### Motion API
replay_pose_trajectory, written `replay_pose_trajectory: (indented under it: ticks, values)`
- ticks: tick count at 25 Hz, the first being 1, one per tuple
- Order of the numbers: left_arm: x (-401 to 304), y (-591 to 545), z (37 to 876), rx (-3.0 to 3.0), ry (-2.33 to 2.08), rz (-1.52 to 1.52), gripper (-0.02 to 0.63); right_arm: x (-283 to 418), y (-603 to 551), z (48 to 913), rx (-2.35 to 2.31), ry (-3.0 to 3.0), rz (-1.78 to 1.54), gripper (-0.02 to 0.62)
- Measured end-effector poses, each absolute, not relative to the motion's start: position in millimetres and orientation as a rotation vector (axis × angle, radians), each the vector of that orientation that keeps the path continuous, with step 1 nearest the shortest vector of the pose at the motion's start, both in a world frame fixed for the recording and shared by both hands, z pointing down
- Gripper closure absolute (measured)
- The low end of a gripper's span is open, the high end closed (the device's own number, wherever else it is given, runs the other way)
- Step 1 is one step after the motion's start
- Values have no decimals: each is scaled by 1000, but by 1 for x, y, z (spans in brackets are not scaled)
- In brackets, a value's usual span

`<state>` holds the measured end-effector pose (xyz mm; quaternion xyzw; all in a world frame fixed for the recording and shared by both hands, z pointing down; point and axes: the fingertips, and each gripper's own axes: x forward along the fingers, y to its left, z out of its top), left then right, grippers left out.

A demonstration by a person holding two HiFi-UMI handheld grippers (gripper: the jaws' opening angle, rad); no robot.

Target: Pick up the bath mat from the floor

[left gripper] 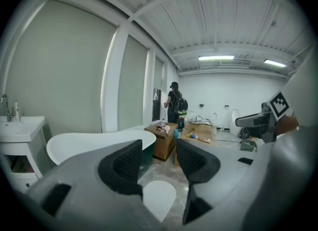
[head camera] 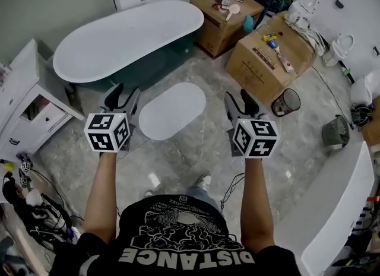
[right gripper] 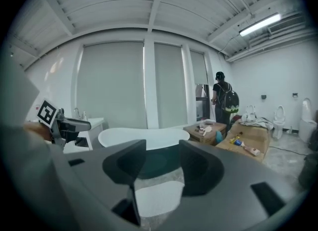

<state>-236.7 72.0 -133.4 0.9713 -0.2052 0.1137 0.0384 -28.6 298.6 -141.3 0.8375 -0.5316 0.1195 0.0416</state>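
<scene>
Jaws spread and empty on left gripper (head camera: pixel 123 98) and right gripper (head camera: pixel 240 102); the bath mat (head camera: pixel 172 110) at twelve o'clock lies flat, so a pinch may skid off

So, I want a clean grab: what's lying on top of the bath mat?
Nothing is on the bath mat; its white top lies bare on the floor, beside the bathtub. Whatever is under it is covered.
</scene>
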Motion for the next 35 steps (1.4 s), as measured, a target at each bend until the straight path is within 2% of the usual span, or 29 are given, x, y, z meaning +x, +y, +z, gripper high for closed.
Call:
replay_pose_trajectory:
  ticks: [9, 18, 28, 35]
  values:
    - [-197, 95, -144, 2877, -938, 313, 357, 54, 293, -133, 2402, -1839, 411, 367]
    - [-181, 105, -134, 2808, -1073, 340, 348, 94, 276, -118, 2316, -1955, 452, 362]
    - [-151, 73, -122, 2780, -1112, 342, 348, 124, 234, -108, 2264, -1988, 463, 357]
    - [-133, 10, -105, 2709, -1182, 353, 344, 158, 154, -101, 2187, -2018, 476, 354]
